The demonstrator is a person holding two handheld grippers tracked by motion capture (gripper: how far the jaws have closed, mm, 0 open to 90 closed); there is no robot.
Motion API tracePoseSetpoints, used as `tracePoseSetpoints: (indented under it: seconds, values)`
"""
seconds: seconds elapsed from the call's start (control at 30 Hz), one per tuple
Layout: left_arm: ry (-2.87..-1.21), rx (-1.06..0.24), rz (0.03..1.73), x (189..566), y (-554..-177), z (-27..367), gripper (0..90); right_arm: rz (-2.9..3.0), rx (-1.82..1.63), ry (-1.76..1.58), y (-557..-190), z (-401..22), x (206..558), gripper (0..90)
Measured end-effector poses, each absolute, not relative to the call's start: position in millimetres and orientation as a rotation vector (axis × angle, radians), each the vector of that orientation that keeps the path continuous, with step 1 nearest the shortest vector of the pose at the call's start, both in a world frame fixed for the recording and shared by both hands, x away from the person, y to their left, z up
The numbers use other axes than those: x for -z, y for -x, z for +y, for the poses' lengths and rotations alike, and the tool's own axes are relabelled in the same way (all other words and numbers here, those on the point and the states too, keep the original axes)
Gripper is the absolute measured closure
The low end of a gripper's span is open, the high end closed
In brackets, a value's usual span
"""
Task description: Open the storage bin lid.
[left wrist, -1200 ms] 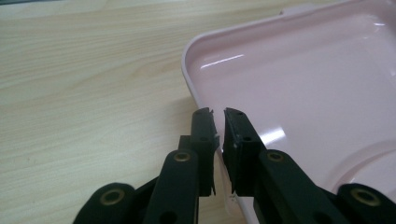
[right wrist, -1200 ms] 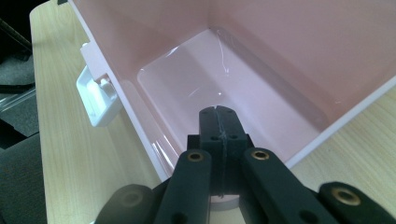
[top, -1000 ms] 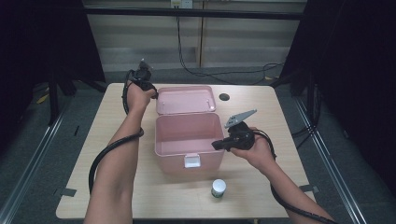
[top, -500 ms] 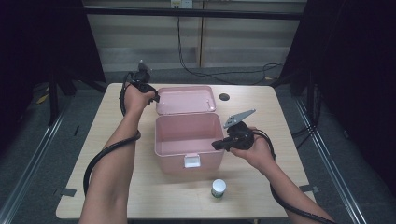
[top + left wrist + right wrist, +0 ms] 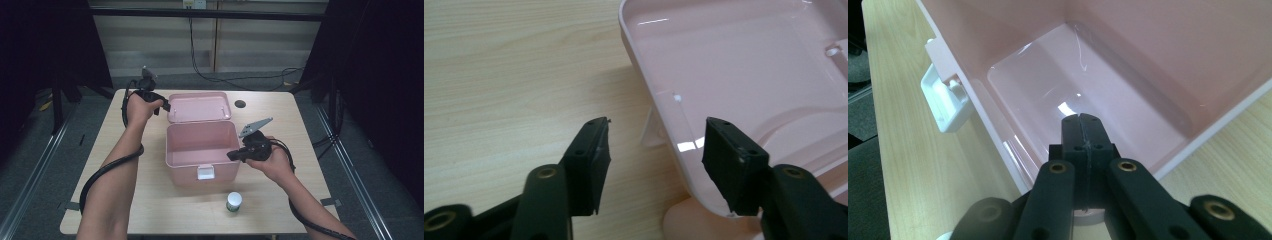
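Here, the pink box [image 5: 200,150] sits mid-table, its lid [image 5: 199,106] lying back on the far side.
The left hand-held gripper [image 5: 654,155], jaws just opening, straddles the lid's edge untouched; the right hand-held gripper [image 5: 1082,135] hangs closed and empty over the box's near right corner.

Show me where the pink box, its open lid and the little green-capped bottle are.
pink box [image 5: 200,170]: high view, on its front wall above the white latch.
open lid [image 5: 199,106]: high view, on its inner face.
green-capped bottle [image 5: 233,201]: high view, on its top.
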State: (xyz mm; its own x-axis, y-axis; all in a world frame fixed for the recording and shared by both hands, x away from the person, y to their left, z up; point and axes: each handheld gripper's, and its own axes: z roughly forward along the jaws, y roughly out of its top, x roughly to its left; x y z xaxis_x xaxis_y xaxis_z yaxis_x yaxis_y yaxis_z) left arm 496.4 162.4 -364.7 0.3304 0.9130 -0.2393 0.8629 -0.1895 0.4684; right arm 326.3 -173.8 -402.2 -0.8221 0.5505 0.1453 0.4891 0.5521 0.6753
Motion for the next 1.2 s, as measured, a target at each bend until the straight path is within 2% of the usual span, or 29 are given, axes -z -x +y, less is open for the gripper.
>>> tracePoseSetpoints:
  seconds: [0.47,0.8,1.2]
  values:
    - [-2.034,-0.175,1.530,370,-478,182,27.4,2.691,-1.106,-0.913,-322,-172,401,90.0]
    - [-2.042,-0.195,1.488,376,-463,194,23.9,2.677,-1.114,-0.937,-322,-171,401,89.6]
    - [-2.049,-0.193,1.450,391,-444,207,21.5,2.637,-1.139,-0.977,-325,-180,390,81.4]
